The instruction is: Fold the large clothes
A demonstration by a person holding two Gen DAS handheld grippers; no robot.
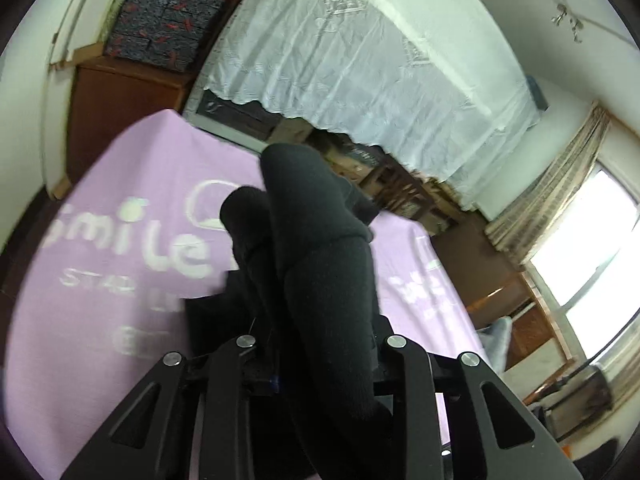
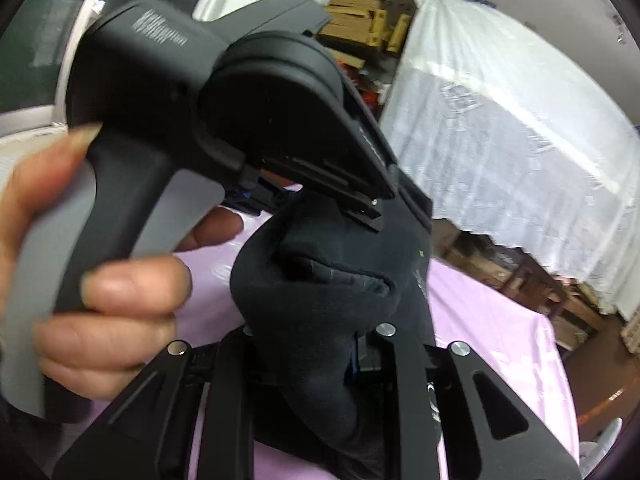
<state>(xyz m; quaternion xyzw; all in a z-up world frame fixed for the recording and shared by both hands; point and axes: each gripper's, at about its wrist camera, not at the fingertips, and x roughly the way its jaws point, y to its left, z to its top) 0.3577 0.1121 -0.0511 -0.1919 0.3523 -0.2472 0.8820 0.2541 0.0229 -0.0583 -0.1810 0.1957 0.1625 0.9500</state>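
Black knit garment (image 1: 320, 264) bunched up and lifted off the bed, held between both tools. Left gripper (image 1: 316, 360): thick roll of the dark fabric runs straight through between its fingers and out past them, fingertips buried under cloth, so it looks clamped on the garment but how wide the gap is can't be read. Right gripper (image 2: 316, 344): same story, a fat fold of the black garment (image 2: 320, 292) sits between the fingers and covers the tips; seems gripped, exact opening unclear. In the right wrist view the left gripper (image 2: 360, 208) is very close, its body filling the upper left, its end touching the top of the fabric bundle, with the person's left hand (image 2: 100, 288) wrapped round the grey handle. Under everything lies a lilac bed sheet (image 1: 100, 240) with white "smile" lettering, blurred by motion. Behind it a white lace cloth (image 1: 360, 80) hangs over furniture, patterned boxes (image 1: 164, 20) stacked on a wooden cabinet at upper left, bright window (image 1: 592, 248) with a curtain on the right. Garment is bunched up, not laid flat.
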